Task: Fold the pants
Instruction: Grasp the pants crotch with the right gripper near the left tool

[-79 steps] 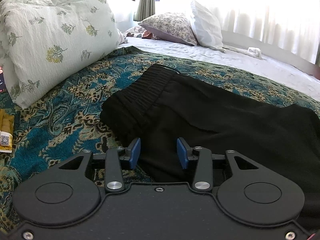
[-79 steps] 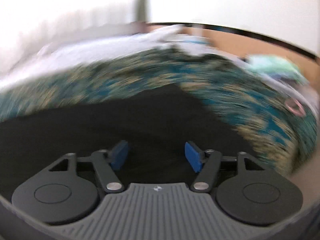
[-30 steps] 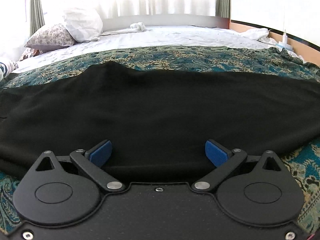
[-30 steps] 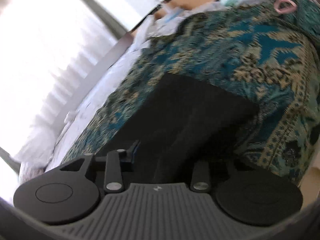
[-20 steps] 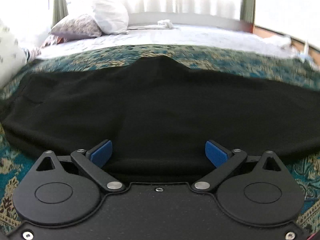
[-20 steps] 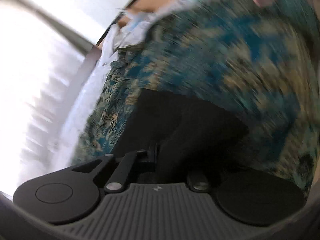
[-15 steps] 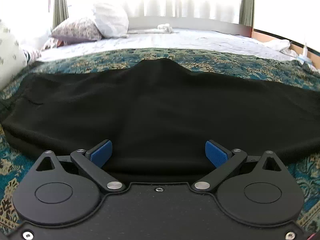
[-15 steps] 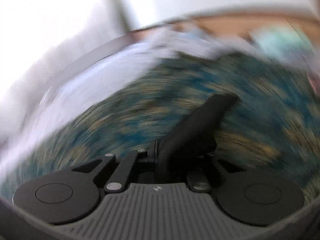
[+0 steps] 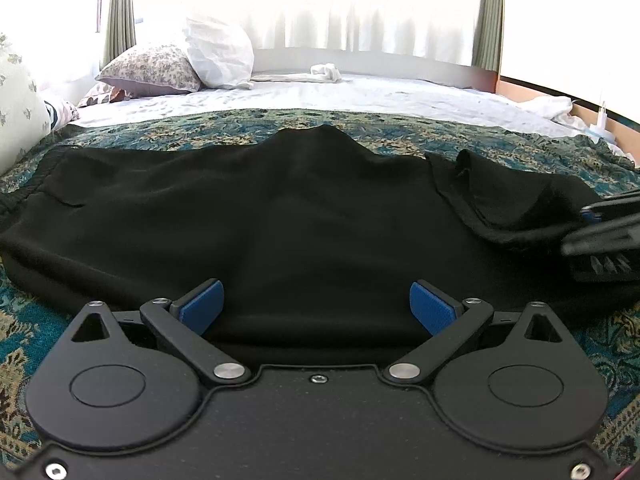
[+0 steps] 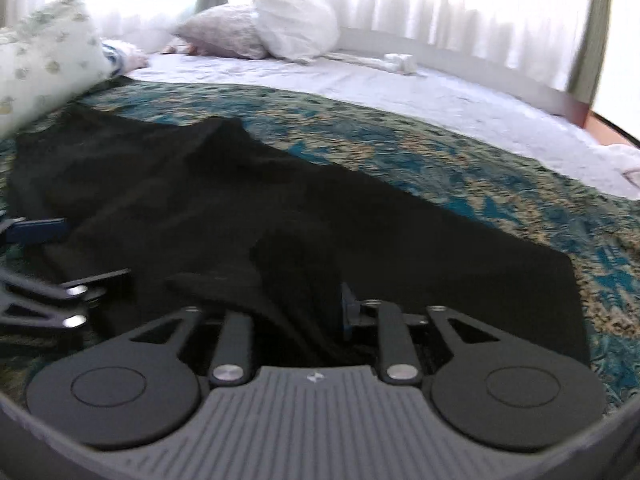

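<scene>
Bright daylight fills a bedroom, and we look across a bed from both cameras. Nearest to us in the left wrist view, our left gripper has its blue pads spread wide; they hover at the near edge of the black pants and nothing is pinched between them. In the right wrist view, our right gripper has just been opening: a fold of the black cloth still lies in the gap between its fingers, the right blue pad stands clear of it, and the left pad is hidden under the cloth, so we cannot tell if that pad touches it. The pants lie flat on a teal patterned bedspread, with the waistband toward the left side and one leg end folded back over the rest at the right, close to the right gripper. The left gripper shows at the left edge of the right wrist view. Behind the bedspread comes a white sheet. At the far left we see a floral pillow and a white pillow leaning together, and a pale leaf-print pillow nearer. White curtains close the back.
</scene>
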`<state>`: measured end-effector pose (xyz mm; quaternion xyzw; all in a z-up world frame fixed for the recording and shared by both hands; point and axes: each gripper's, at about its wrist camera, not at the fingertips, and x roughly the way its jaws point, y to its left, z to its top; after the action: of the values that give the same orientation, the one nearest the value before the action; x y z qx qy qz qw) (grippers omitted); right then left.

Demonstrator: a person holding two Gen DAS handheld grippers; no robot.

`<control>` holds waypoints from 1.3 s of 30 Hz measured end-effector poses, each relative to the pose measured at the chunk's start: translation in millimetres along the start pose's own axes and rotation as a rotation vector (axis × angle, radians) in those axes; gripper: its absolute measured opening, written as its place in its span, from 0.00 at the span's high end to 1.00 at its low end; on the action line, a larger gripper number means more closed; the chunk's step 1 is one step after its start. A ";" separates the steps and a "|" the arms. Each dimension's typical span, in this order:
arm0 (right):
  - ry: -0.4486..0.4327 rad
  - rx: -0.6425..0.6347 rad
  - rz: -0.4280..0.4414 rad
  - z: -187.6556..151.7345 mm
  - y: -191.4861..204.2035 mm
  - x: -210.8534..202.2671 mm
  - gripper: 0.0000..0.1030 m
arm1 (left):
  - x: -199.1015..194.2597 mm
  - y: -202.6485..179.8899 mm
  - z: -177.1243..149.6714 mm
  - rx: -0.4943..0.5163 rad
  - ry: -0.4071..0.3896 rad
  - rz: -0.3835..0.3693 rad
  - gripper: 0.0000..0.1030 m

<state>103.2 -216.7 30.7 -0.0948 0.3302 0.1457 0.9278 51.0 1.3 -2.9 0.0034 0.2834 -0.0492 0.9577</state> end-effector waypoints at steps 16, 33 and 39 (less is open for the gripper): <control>-0.075 -0.074 0.032 -21.2 21.9 -41.9 0.17 | -2.2 1.9 -1.3 -0.009 -0.010 -0.013 0.03; -0.081 0.089 0.064 -24.4 41.5 -8.3 0.91 | -9.2 13.5 -2.1 -0.087 -0.038 -0.071 0.03; -0.116 0.094 0.110 -18.7 48.8 -15.2 0.90 | -11.2 20.0 -1.2 -0.125 -0.044 -0.093 0.04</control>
<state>64.7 -179.2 22.2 -0.0245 0.2871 0.1861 0.9393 43.0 22.3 1.8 -0.0709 0.2648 -0.0760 0.9587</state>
